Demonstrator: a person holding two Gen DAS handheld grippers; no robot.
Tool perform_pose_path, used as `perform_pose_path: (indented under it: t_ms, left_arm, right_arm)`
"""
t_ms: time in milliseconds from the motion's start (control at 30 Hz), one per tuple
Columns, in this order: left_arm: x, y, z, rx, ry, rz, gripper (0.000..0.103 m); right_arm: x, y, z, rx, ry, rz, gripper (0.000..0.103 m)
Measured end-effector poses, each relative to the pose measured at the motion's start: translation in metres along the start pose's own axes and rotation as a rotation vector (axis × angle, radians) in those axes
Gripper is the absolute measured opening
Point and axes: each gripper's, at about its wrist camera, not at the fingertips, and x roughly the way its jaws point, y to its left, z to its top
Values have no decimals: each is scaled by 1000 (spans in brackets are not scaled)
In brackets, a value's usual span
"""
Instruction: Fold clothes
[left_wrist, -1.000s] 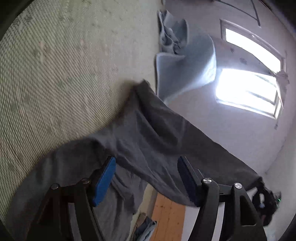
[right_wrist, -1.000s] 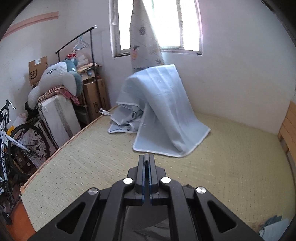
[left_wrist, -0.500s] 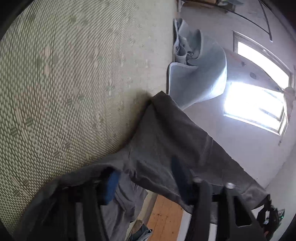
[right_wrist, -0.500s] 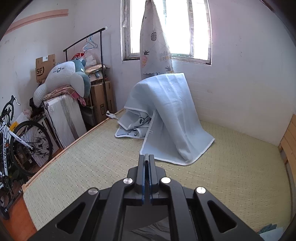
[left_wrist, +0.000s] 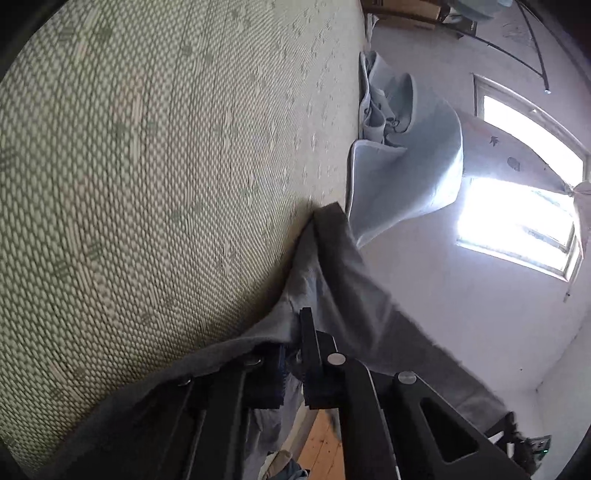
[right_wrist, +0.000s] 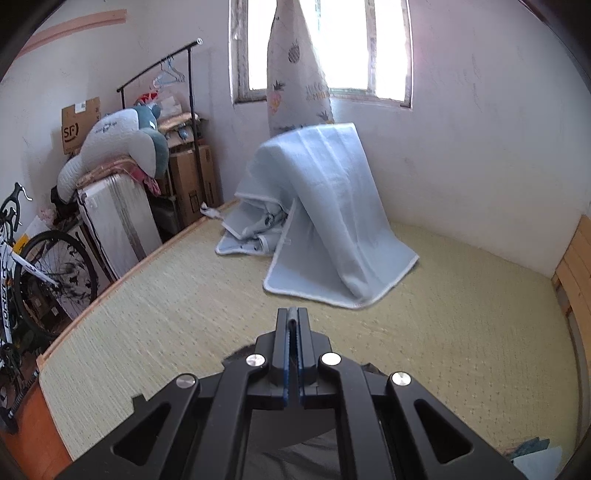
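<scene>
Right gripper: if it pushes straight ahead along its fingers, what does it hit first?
Probably the woven mat just beyond the right gripper, since it points downward. The pale blue blanket lies farther along that line. Depth is hard to judge.

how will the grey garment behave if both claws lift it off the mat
Probably floppy: the grey garment sags between its pinched points. Likely light, since thin folds hang from the left claw. It may drag on the woven mat.

"SF" logo on cardboard box (right_wrist: 79, 127); "FOREVER" lettering, partly cut off, on bicycle frame (right_wrist: 9, 291).
</scene>
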Motion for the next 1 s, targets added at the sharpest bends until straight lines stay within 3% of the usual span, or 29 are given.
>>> perform_pose_path:
  t_ms: [200, 533, 767, 1000]
  left_arm:
    - [1, -1, -2, 30, -21, 7, 4]
    - [0, -6, -6, 98, -69, 30, 4]
    - [-5, -6, -12, 126, -97, 52, 4]
    - [-8, -2, -14, 148, -111, 91, 4]
  right_arm:
    - [35, -58, -45, 66, 74, -25, 0]
    - [94, -171, -148, 254, 212, -67, 0]
    - [117, -198, -186, 275, 290, -48, 1]
    - [168, -223, -232, 324, 390, -56, 1]
